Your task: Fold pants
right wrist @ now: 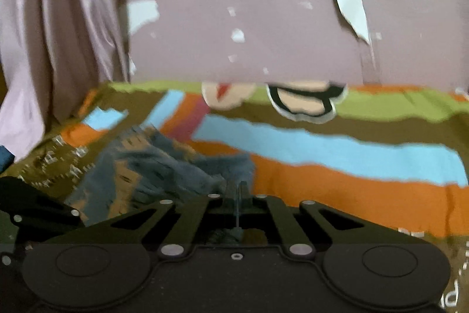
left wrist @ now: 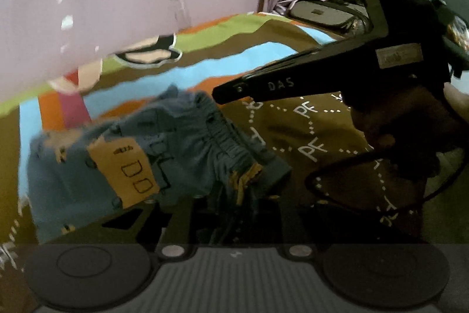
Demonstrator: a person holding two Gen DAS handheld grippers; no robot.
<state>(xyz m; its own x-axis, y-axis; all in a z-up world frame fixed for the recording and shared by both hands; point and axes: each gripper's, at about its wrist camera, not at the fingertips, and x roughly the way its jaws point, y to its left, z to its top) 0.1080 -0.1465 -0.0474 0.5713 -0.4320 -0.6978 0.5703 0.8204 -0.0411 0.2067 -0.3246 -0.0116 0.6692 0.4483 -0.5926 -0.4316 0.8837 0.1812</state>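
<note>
Surface: a bedspread (right wrist: 337, 195) in brown, orange, blue and green bands with white lettering, spread under both tools.
Left gripper (left wrist: 234, 213): low in its own view, jaws nearly together on a bunched edge of the pants (left wrist: 164, 154); the pads seem to press the cloth, though the spot is dark.
Right gripper (right wrist: 236, 192): jaws drawn together, fingers side by side at the near edge of the denim; whether cloth is pinched between them I cannot tell.
Pants: blue-grey denim with tan patches, crumpled in a heap on the bedspread, waistband gathered toward the left gripper.
Hand (left wrist: 416, 131): wrapped round the right tool's handle, right of the pants.
Wall (right wrist: 263, 34): mauve with peeling pale patches, behind the bed.
Curtain (right wrist: 58, 19): mauve folds hanging at the far corner.
</note>
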